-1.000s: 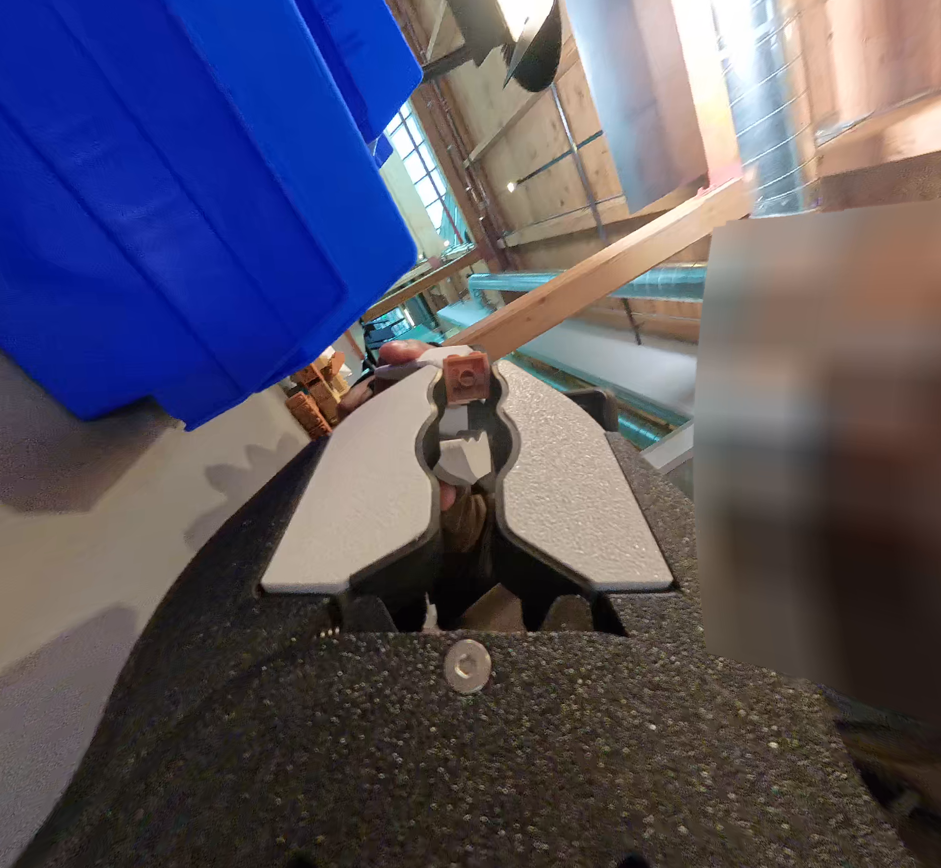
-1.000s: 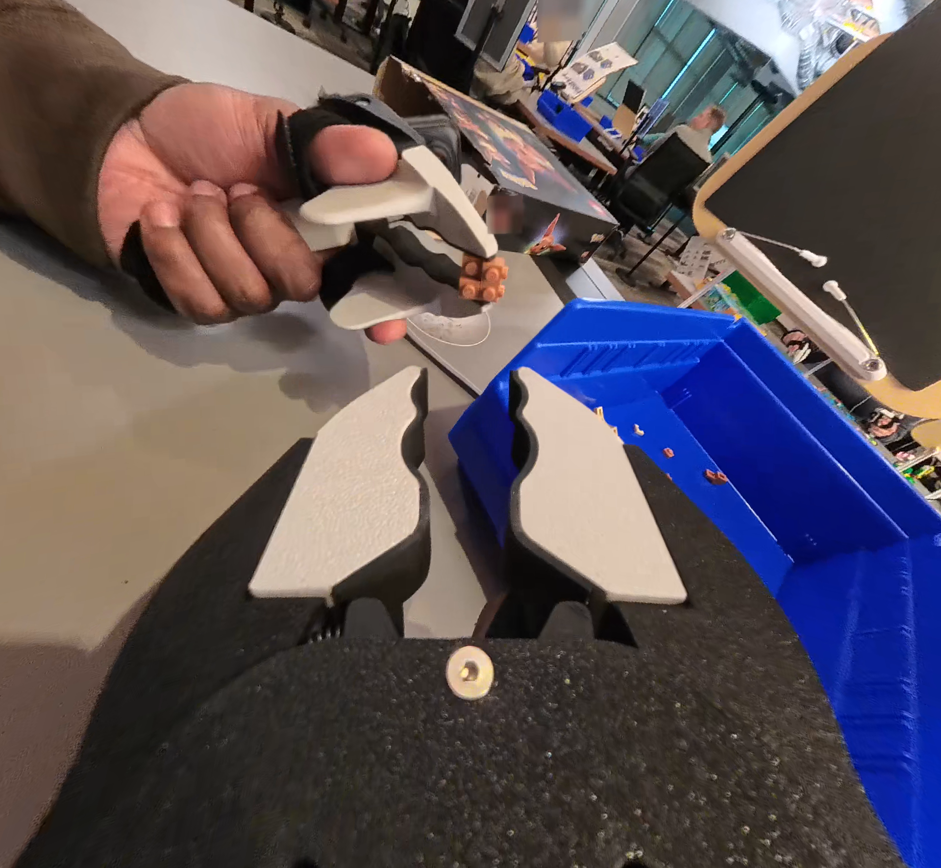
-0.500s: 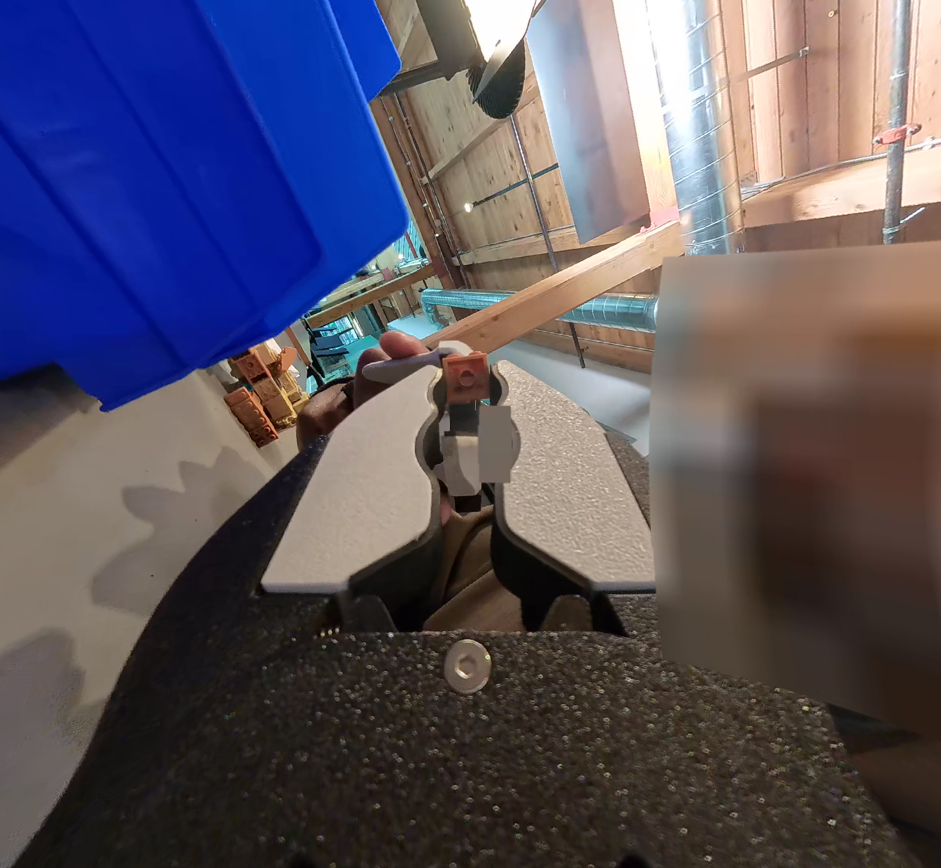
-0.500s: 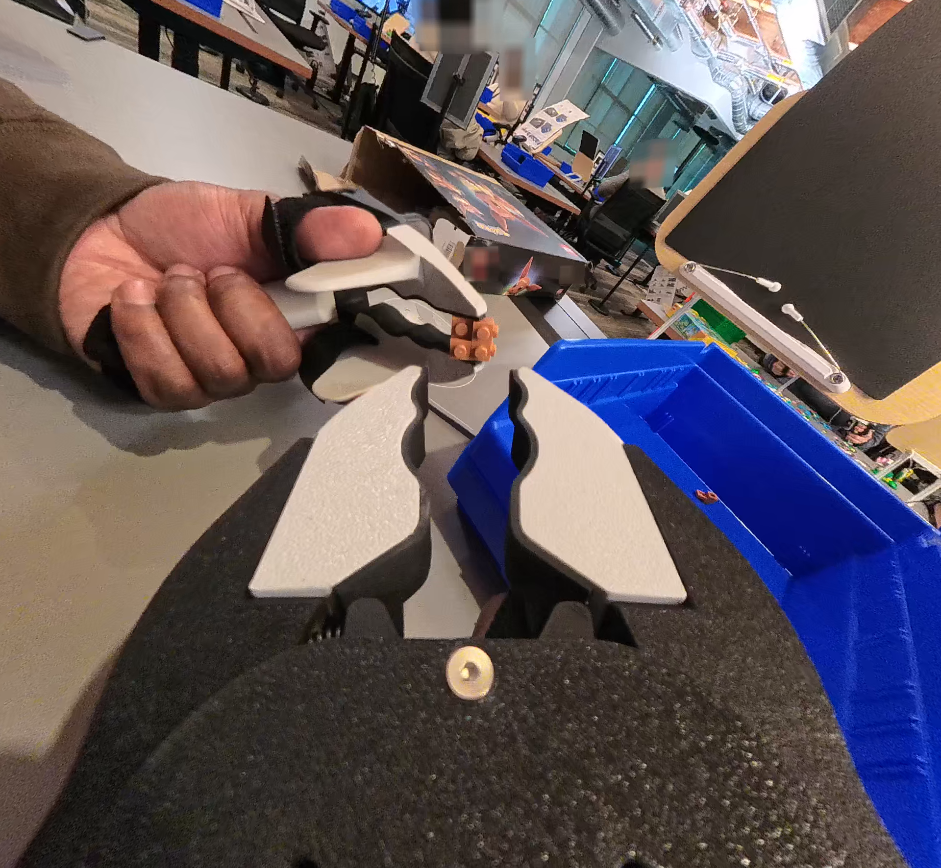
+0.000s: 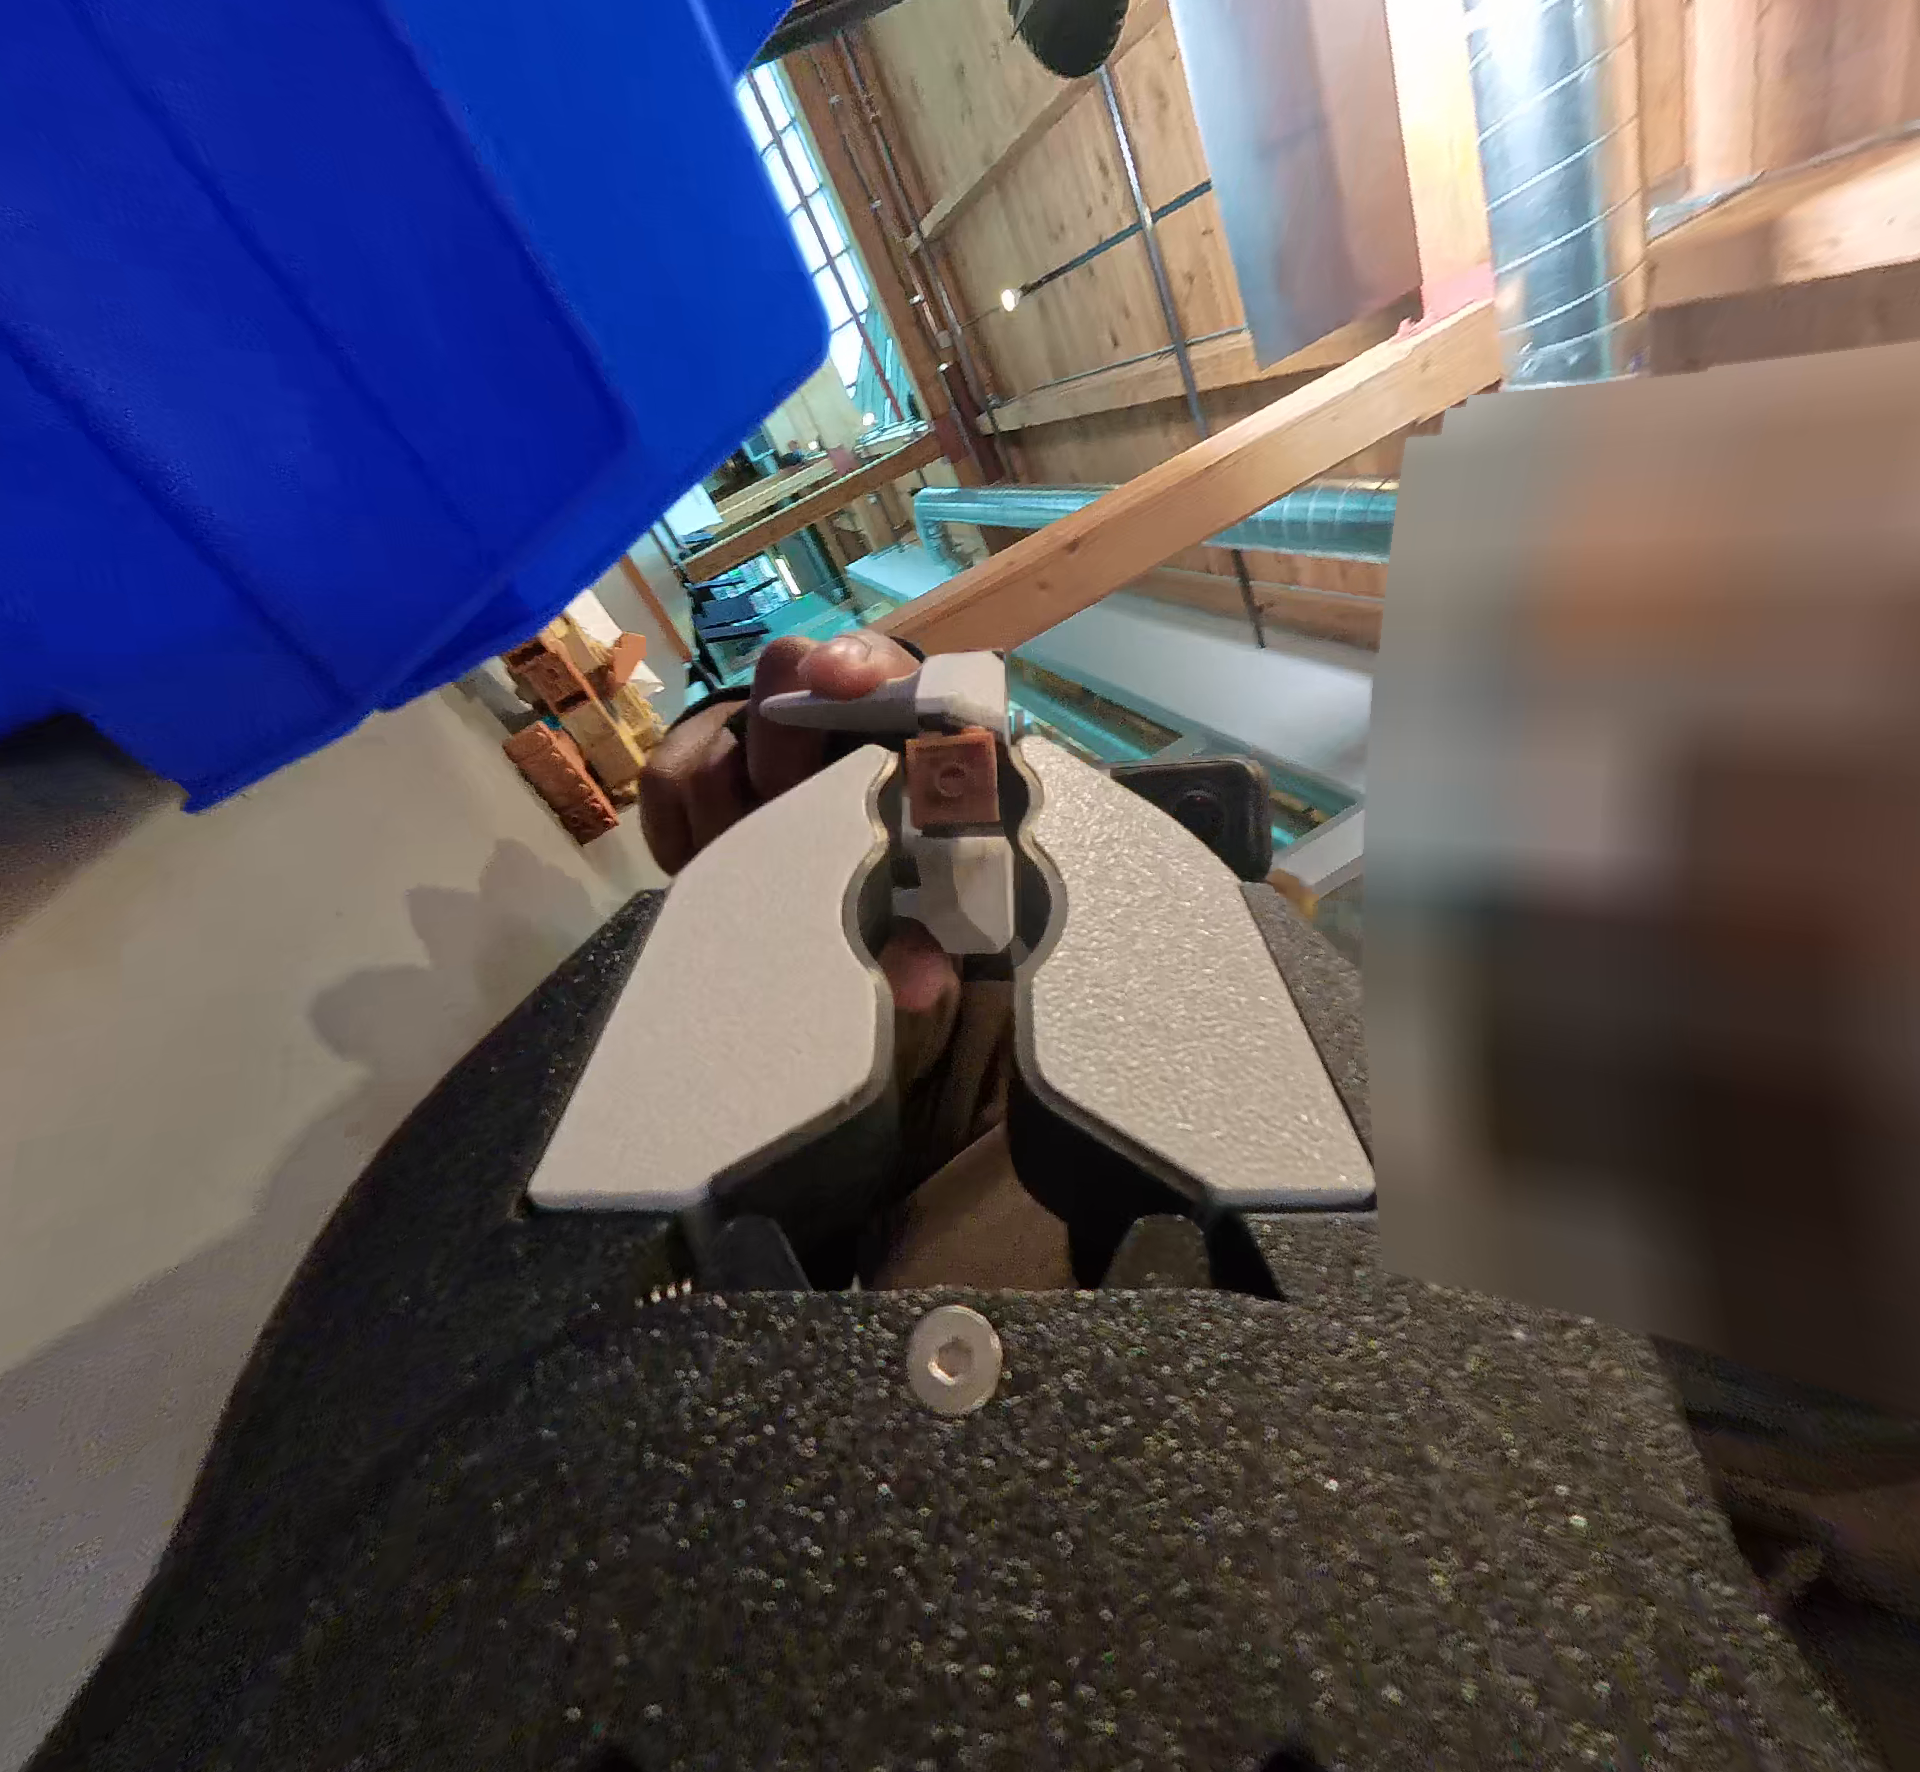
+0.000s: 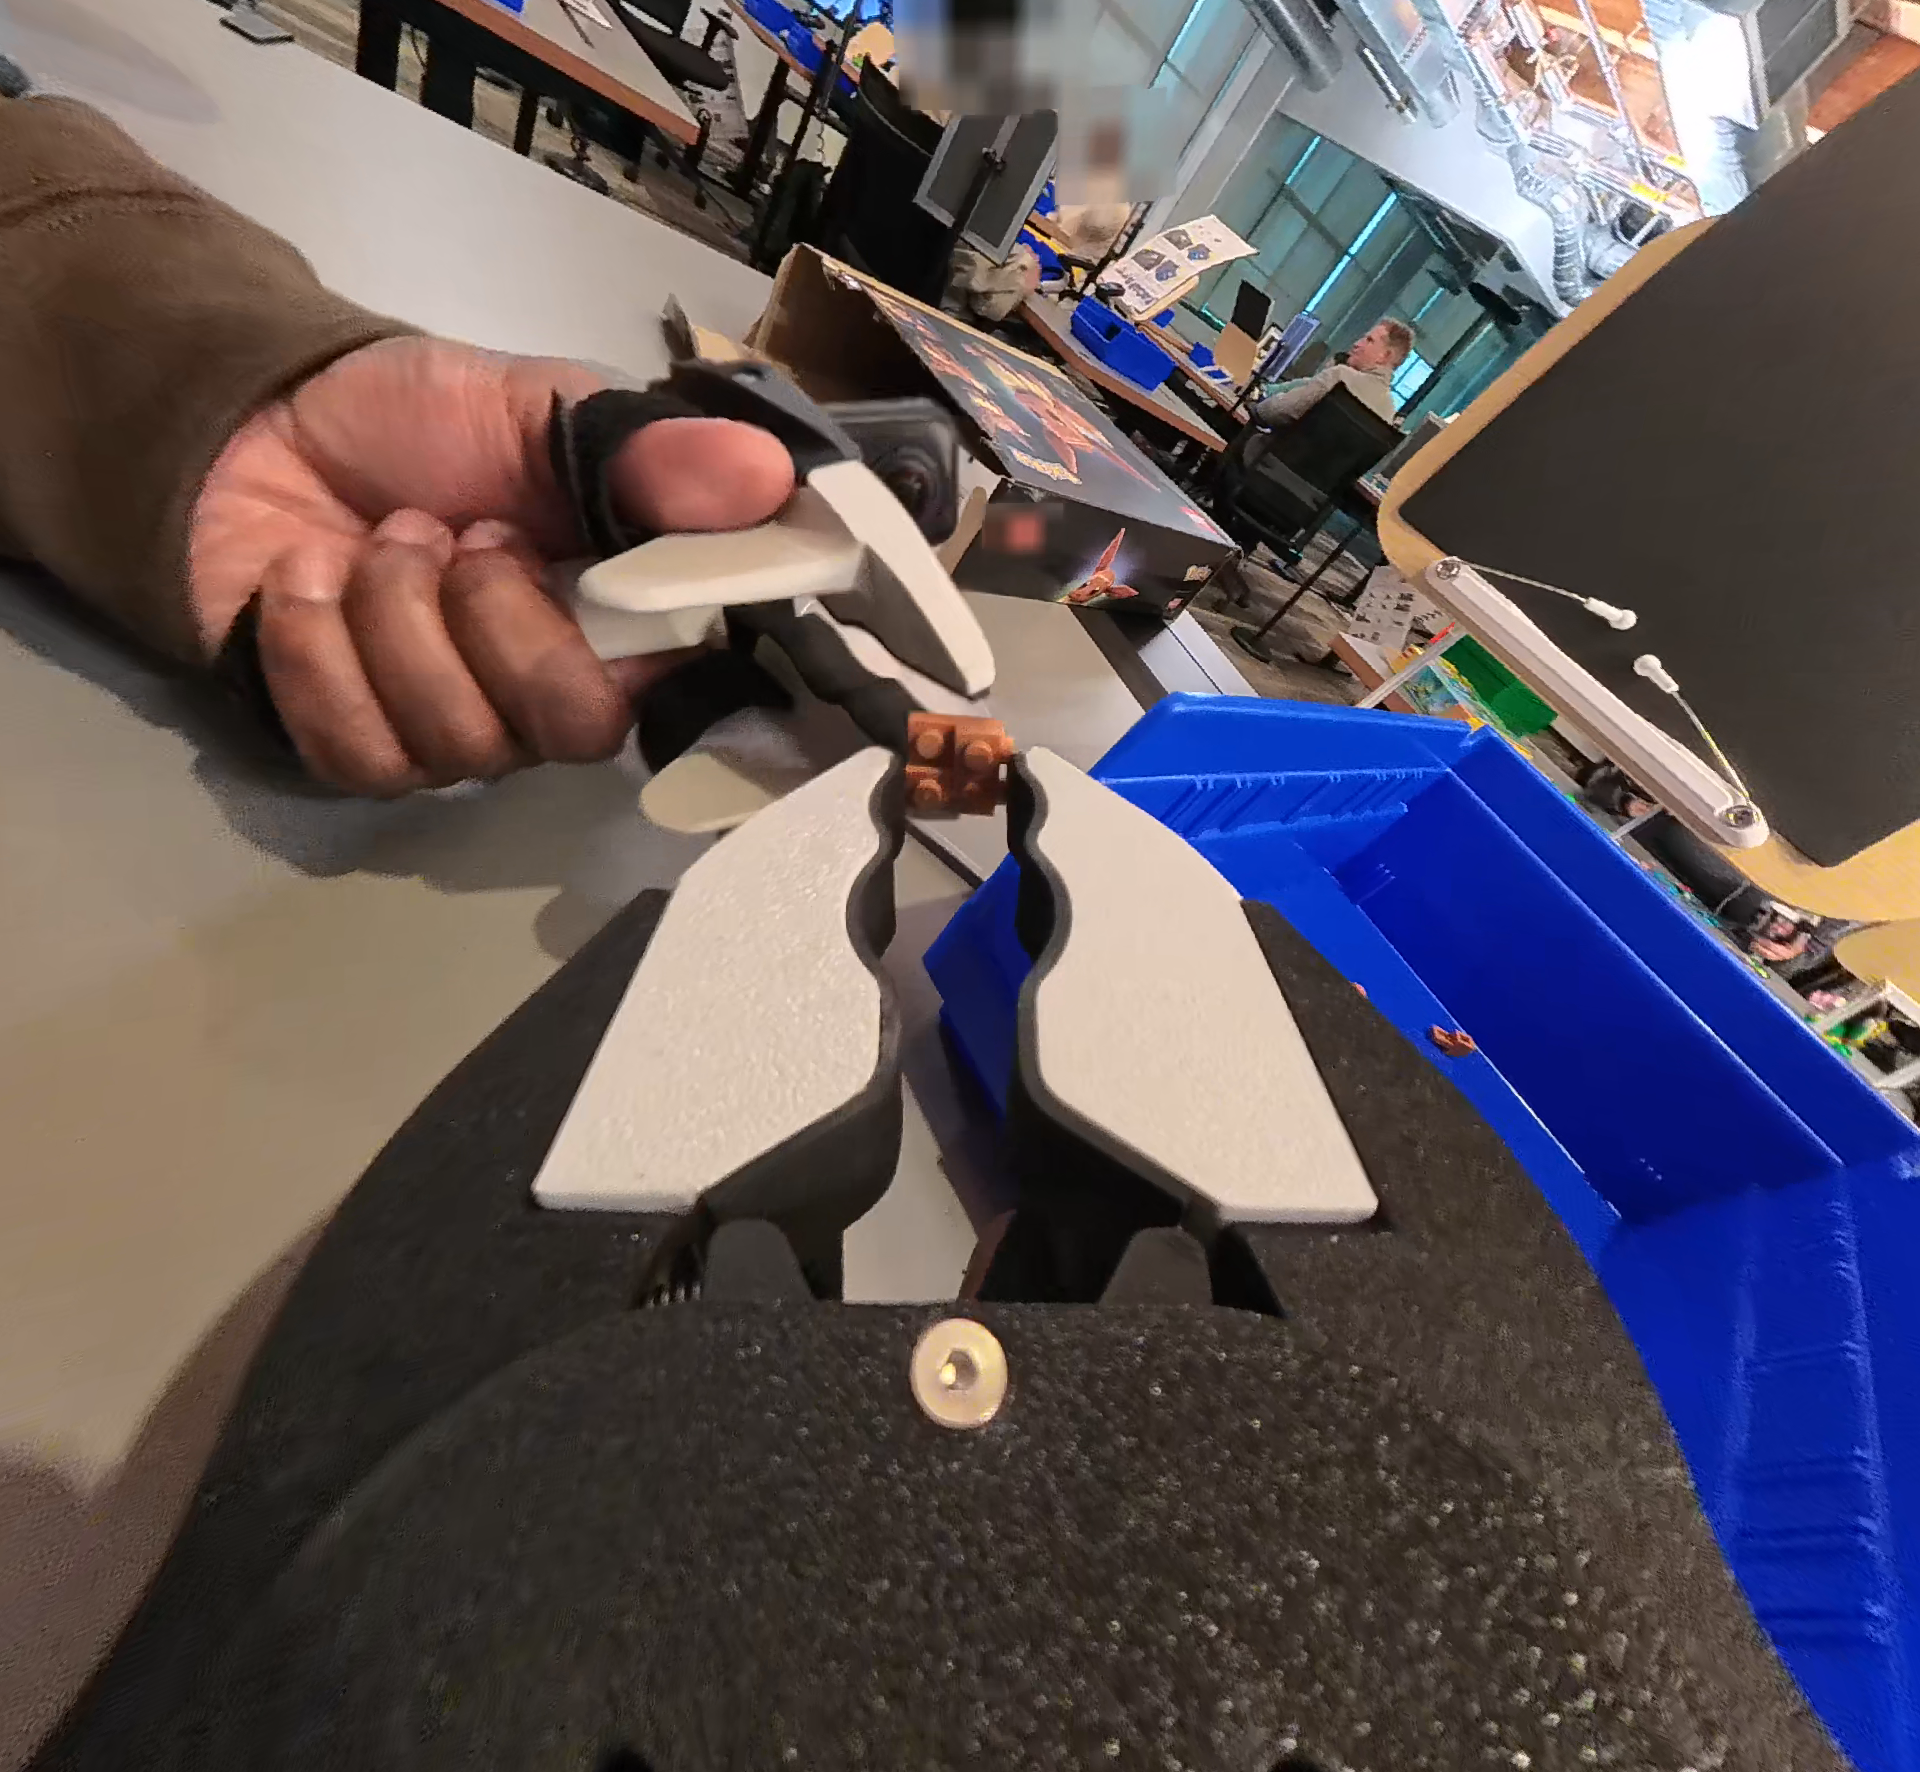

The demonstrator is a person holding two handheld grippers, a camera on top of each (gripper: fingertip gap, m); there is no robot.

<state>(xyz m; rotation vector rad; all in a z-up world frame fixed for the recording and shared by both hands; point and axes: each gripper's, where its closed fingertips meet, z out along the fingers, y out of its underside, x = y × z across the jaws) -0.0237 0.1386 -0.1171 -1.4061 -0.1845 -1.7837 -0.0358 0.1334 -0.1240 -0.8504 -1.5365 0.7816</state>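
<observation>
While both grippers, left (image 6: pixel 940 735) and right (image 6: pixel 951 772), pinch one brown brick (image 6: pixel 956 772) above the table (image 6: pixel 208 943), left of the blue bin (image 6: pixel 1558 943), best keep both pairs of jaws square and steady.

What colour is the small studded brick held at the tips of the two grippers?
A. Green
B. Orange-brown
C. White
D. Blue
B: the brick between the right gripper and the left gripper is orange-brown; blue is the colour of the bin beside it.
</observation>
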